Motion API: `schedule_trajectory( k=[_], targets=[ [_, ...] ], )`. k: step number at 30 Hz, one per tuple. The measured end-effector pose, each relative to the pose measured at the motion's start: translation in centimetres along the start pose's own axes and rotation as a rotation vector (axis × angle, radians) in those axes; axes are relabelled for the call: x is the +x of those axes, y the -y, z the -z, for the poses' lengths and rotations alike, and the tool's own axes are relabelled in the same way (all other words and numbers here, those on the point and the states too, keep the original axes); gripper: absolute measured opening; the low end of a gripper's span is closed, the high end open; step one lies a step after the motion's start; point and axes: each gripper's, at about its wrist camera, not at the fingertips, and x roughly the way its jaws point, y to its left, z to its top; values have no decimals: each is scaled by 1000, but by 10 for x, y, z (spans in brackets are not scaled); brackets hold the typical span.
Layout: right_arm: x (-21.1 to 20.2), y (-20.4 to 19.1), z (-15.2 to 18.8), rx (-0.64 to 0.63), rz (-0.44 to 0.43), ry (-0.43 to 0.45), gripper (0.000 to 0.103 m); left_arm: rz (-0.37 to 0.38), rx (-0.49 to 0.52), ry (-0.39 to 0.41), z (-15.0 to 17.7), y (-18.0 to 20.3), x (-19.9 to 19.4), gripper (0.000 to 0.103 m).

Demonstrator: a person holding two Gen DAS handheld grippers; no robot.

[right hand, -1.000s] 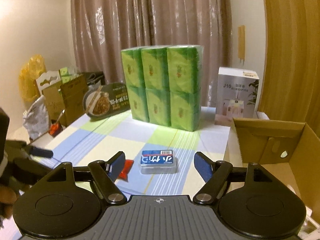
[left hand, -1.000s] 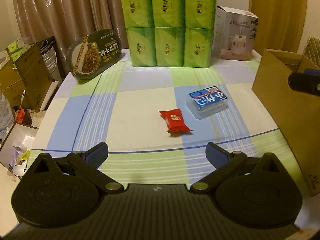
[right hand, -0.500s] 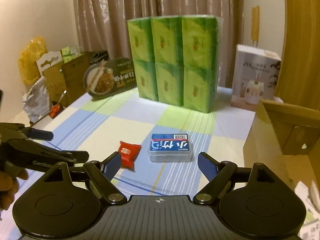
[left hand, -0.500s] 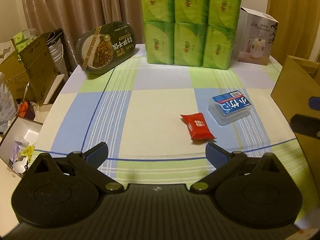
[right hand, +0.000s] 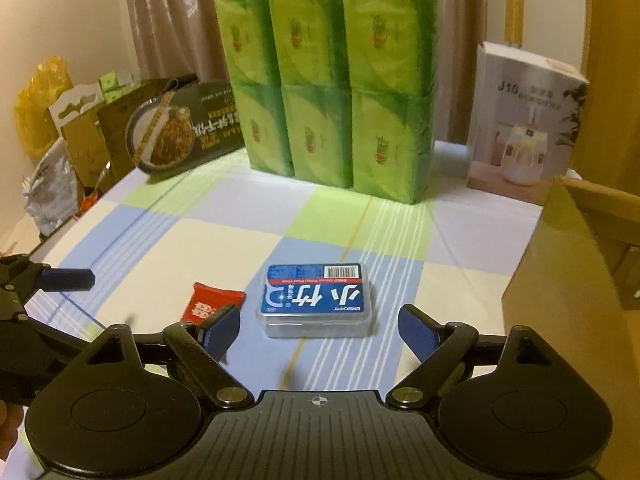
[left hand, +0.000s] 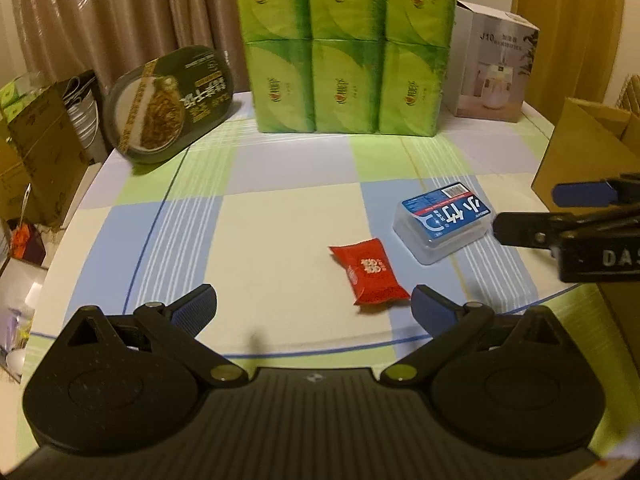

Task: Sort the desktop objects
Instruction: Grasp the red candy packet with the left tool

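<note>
Sorting seems barely begun: the red packet [left hand: 370, 274] and the clear box with a blue label [right hand: 317, 300] both lie on the bench [left hand: 280, 208], close together near its front edge. The left tool [left hand: 314, 307] and right tool [right hand: 318, 330] both gape wide, holding nothing. The cardboard box [right hand: 576, 256] stands at the right; its contents are hidden.
</note>
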Motion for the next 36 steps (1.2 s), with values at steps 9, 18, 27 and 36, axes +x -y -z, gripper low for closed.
schedule_trajectory(
  k=[9, 18, 27, 36],
  targets=[
    [11, 7, -6, 45, 3, -1, 90, 21, 7, -2, -1, 9, 25, 102],
    [18, 18, -8, 78, 20, -11, 90, 39, 8, -14, -3, 10, 44, 97],
    [30, 13, -6, 49, 8, -27, 90, 60, 42, -11, -4, 8, 55, 83],
    [44, 6, -3, 5, -37, -24, 90, 89, 20, -33, -2, -8, 59, 40]
  ],
)
